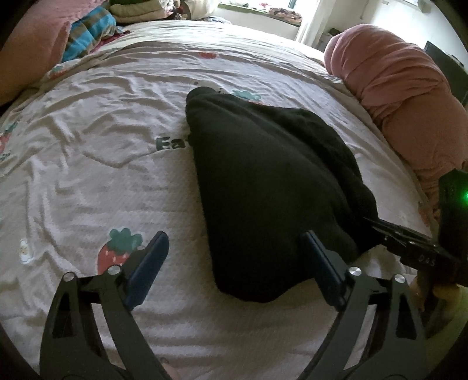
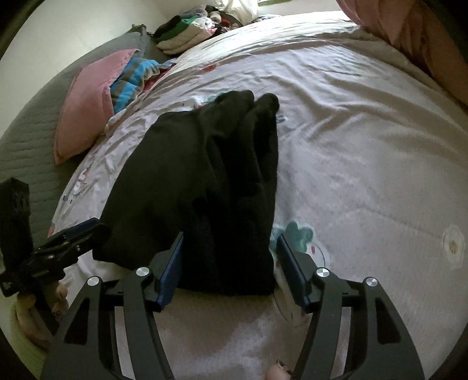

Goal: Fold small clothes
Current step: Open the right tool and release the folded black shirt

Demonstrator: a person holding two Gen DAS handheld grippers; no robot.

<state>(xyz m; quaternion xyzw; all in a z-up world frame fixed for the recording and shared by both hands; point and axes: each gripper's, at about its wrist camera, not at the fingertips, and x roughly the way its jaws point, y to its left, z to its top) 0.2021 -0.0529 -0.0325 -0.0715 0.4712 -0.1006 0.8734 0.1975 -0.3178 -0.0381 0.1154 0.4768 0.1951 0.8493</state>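
Note:
A black garment [image 1: 263, 181] lies folded lengthwise on the white strawberry-print sheet [image 1: 87, 163]. My left gripper [image 1: 237, 260] stands open and wide over its near corner, the right finger [image 1: 320, 263] above the cloth and the left finger [image 1: 152, 263] over bare sheet. In the right wrist view the same black garment [image 2: 199, 181] has its near end between the jaws of my right gripper [image 2: 231, 266], which is open; a gap shows beside the right pad [image 2: 289, 269]. Each gripper also shows at the edge of the other's view: the right gripper [image 1: 403, 242], the left gripper [image 2: 73, 239].
A pink rolled blanket [image 1: 403, 96] lies along the right side of the bed. A pink pillow [image 2: 87, 102], a blue striped cloth [image 2: 134, 79] and a stack of folded clothes [image 2: 187, 32] sit at the far left. A window ledge [image 1: 263, 17] is beyond.

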